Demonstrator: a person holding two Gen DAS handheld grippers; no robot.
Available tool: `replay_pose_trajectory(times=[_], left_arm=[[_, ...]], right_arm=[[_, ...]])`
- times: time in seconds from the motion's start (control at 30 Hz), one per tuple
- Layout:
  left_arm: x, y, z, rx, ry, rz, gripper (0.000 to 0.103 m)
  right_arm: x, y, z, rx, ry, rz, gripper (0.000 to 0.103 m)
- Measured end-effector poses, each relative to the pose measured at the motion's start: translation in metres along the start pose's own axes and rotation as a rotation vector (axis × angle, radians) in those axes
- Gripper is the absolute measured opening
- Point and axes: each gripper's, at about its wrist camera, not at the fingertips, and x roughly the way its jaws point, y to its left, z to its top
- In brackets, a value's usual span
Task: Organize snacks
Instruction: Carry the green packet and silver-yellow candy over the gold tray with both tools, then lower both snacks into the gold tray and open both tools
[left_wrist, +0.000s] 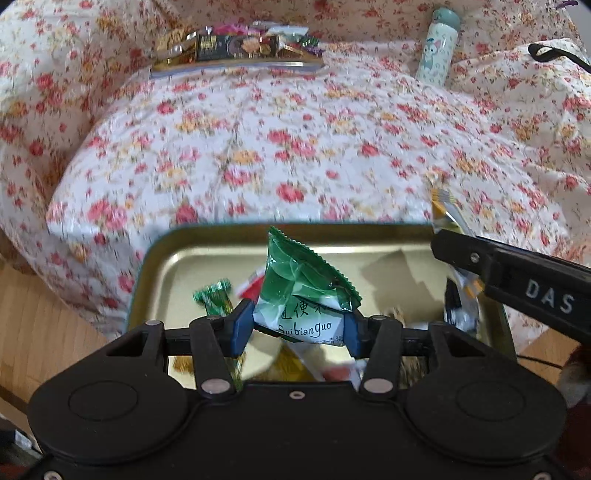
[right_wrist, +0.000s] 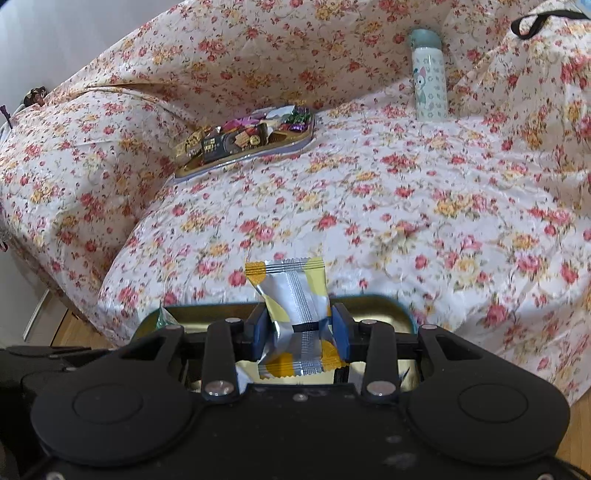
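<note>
Blue pads of left gripper (left_wrist: 299, 326) pinch a green packet (left_wrist: 303, 288) at its lower end, sealed edge standing up, so it hangs clear above the gold tin (left_wrist: 155, 254) holding other loose snacks. Right gripper (right_wrist: 300, 334) clamps a silver-and-yellow packet (right_wrist: 295, 306) the same way, mid-body, over the tin's far side. Far tray (right_wrist: 243, 138) of wrapped snacks sits on the floral cover (right_wrist: 369, 206), well apart; likely destination. Bottle (right_wrist: 428, 77) stands beyond, apparently uninvolved.

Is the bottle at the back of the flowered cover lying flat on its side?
No. In the right wrist view the pale green bottle stands upright on the flowered cover, cap upward.
</note>
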Motion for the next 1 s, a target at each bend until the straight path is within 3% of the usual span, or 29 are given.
replay_pose_trajectory(times=[0.3,0.63,1.0], left_arm=[[0.003,-0.007,-0.022,0.014,0.022,0.01,0.055],[0.021,-0.019,-0.012,0.049,0.047,-0.005,0.055],[0.02,0.003,-0.026,-0.007,0.065,0.081,0.055]], right_arm=[[0.01,0.004,-0.01,-0.013,0.039,-0.008,0.039],[0.031,0.003,-0.012,-0.012,0.077,-0.043,0.039],[0.035,0.002,-0.011,-0.019,0.084,-0.057,0.039]])
